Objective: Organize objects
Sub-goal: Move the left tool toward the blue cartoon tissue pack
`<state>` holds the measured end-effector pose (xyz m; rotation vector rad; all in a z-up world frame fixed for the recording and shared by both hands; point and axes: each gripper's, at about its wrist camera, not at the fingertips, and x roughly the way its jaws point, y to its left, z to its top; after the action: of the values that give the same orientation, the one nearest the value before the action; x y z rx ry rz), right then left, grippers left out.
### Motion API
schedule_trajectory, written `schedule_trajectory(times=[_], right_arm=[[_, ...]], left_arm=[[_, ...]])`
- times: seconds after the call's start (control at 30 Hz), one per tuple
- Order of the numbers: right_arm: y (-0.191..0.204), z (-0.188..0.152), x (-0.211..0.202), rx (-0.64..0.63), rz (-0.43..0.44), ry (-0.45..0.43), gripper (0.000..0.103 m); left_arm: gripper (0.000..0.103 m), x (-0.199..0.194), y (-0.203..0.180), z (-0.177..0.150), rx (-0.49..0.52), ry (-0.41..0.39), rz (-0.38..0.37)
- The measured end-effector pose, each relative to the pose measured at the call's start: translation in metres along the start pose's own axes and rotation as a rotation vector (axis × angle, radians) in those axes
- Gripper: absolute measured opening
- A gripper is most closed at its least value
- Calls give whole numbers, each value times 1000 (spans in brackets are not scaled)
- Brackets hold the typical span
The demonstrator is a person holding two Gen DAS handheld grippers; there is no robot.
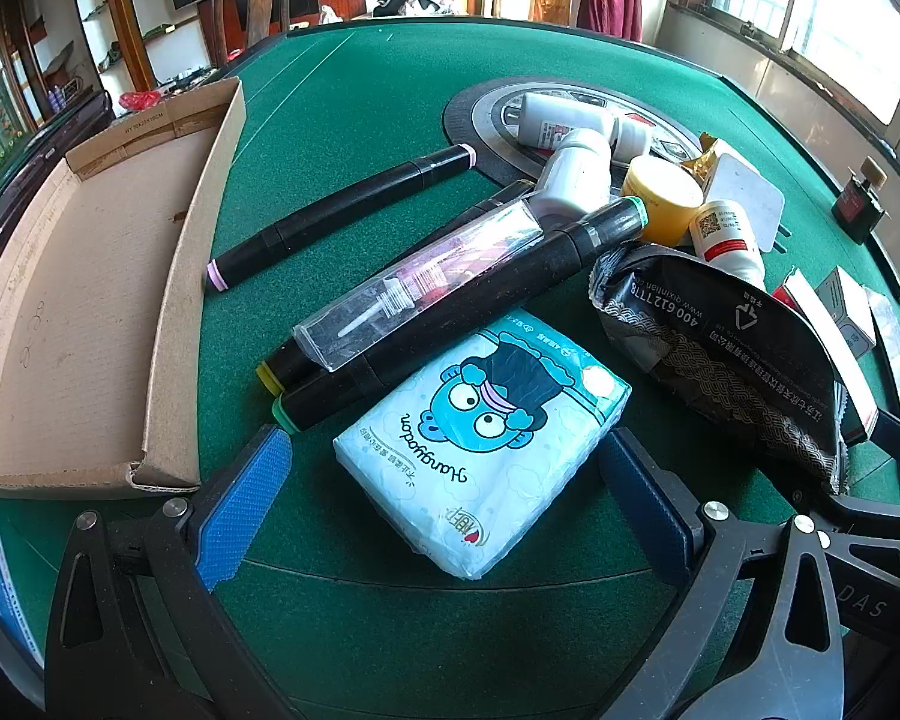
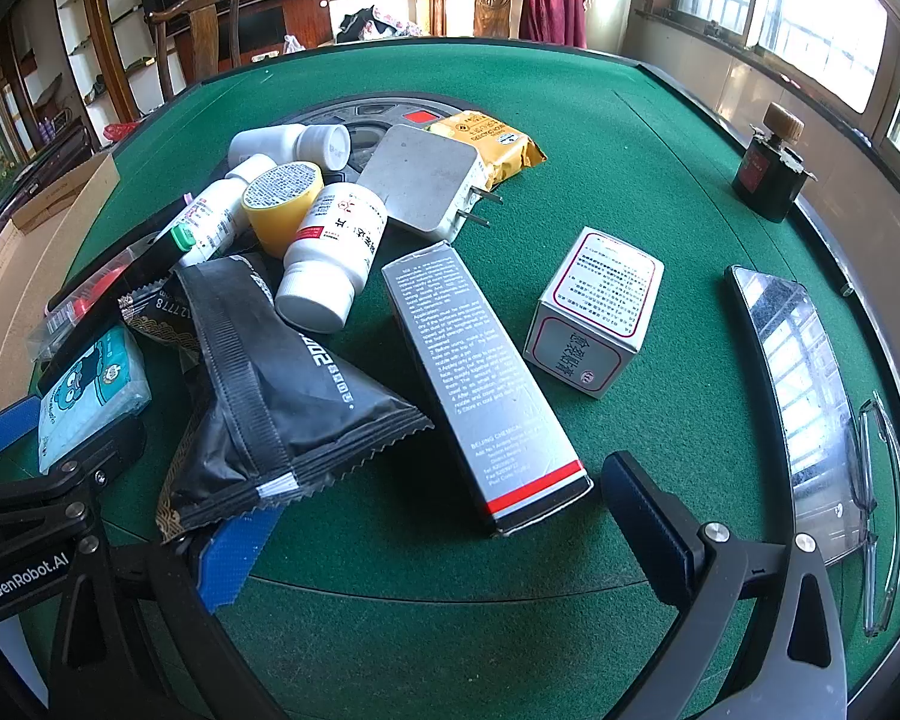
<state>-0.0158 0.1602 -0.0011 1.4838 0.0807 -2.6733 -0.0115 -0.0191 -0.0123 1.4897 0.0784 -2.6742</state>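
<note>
A pale blue tissue pack [image 1: 480,444] with a cartoon face lies on the green table between the open fingers of my left gripper [image 1: 444,498], not gripped. It also shows in the right wrist view [image 2: 90,396]. Black markers [image 1: 342,216] and a clear tube [image 1: 420,288] lie beyond it. An empty cardboard tray [image 1: 84,312] sits at left. My right gripper [image 2: 444,528] is open, with a long grey box [image 2: 480,384] lying between and just beyond its fingers. A black foil pouch [image 2: 270,396] overlaps its left finger.
White pill bottles [image 2: 330,252], a yellow jar [image 2: 282,204], a white charger [image 2: 426,180], a yellow packet [image 2: 492,144] and a small white box [image 2: 594,312] crowd the middle. A dark ink bottle [image 2: 771,174] and a phone [image 2: 798,396] lie at right near the table edge.
</note>
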Motion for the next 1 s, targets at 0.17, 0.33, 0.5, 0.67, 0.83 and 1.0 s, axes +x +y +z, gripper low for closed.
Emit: schedule_trajectory(times=[0.17, 0.33, 0.5, 0.67, 0.83, 1.0], right_arm=[[0, 0, 1, -16, 10, 0, 103], [-14, -4, -3, -93, 113, -6, 102], [-44, -11, -28, -102, 156, -55, 102], [-70, -9, -54, -84, 270, -174, 102], [-68, 16, -68, -100, 239, -259, 93], [-59, 49, -67, -62, 264, -306, 89]], left_arm=[[103, 0, 0, 0, 0, 0, 0], [103, 0, 0, 0, 0, 0, 0], [103, 0, 0, 0, 0, 0, 0], [103, 0, 0, 0, 0, 0, 0], [103, 0, 0, 0, 21, 2, -8], [102, -12, 13, -10, 93, 1, -82]])
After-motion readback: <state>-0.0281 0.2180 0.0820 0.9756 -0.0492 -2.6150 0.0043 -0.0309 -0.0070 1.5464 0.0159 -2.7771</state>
